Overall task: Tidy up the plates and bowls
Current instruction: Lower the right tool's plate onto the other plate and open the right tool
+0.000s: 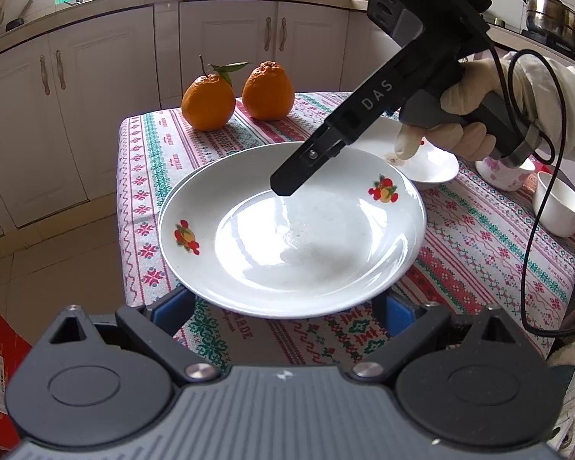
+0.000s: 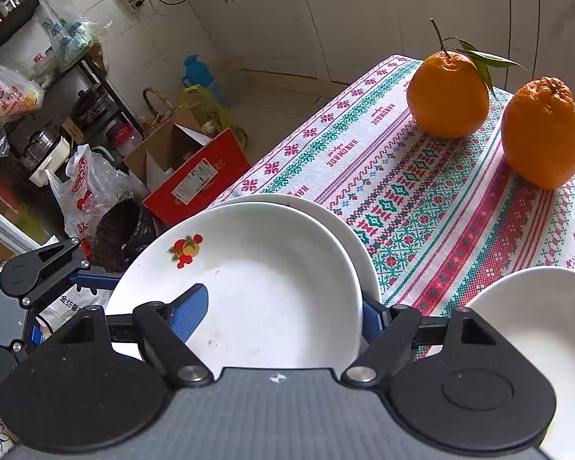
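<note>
A white plate with fruit prints (image 1: 291, 230) lies on a second white plate (image 2: 326, 214) on the patterned tablecloth. My left gripper (image 1: 287, 314) is open at the plate's near rim, its blue pads (image 1: 172, 306) mostly hidden under the rim. My right gripper (image 2: 283, 314) is wide open, one blue pad (image 2: 191, 314) over the top plate (image 2: 268, 287), the other at its rim; in the left wrist view its finger (image 1: 287, 180) hovers over the plate's far side. A third white plate (image 1: 433, 165) lies to the right. A white bowl (image 1: 559, 207) and a flowered cup (image 1: 506, 176) stand at the right edge.
Two oranges (image 1: 207, 103) (image 1: 268, 92) stand at the far end of the table. The table's left edge (image 1: 122, 211) drops to a tiled floor. A red box (image 2: 195, 180) and bags lie on the floor beside it. White cabinets stand behind.
</note>
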`<state>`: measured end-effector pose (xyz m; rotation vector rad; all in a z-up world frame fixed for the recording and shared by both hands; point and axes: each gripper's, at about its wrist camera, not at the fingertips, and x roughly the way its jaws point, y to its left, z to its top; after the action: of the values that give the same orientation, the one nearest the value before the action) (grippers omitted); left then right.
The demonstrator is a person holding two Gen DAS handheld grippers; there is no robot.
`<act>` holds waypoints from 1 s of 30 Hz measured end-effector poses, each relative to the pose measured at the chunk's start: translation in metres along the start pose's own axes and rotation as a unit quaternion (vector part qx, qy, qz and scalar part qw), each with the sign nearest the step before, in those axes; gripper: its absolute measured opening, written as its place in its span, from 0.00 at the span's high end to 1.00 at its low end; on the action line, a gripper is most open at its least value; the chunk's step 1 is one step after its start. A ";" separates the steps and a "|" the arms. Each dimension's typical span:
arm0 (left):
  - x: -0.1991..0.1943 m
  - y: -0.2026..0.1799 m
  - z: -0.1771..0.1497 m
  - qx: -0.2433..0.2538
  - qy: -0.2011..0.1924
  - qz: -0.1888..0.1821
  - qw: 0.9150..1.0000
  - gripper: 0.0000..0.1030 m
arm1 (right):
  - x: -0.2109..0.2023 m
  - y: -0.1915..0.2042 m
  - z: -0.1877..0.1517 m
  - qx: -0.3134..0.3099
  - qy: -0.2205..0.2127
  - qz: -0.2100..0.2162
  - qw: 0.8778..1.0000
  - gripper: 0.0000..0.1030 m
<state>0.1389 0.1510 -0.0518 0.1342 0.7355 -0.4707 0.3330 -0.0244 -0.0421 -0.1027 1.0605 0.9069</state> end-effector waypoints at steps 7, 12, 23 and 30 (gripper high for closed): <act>0.002 0.002 -0.003 -0.003 -0.007 0.000 1.000 0.04 | -0.008 0.000 -0.004 0.004 -0.005 -0.004 1.000 0.18; 0.004 0.002 -0.004 -0.001 -0.010 0.002 1.000 0.03 | -0.013 0.002 -0.006 0.007 -0.008 -0.010 1.000 0.18; 0.006 0.003 -0.006 -0.007 -0.012 -0.004 1.000 0.01 | -0.020 0.007 -0.014 0.011 -0.016 -0.027 0.999 0.18; 0.008 0.005 -0.006 -0.010 -0.013 -0.011 1.000 0.01 | -0.021 0.018 -0.020 -0.001 -0.019 -0.056 0.998 0.17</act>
<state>0.1424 0.1543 -0.0619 0.1012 0.7162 -0.4843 0.3030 -0.0345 -0.0301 -0.1449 1.0086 0.8051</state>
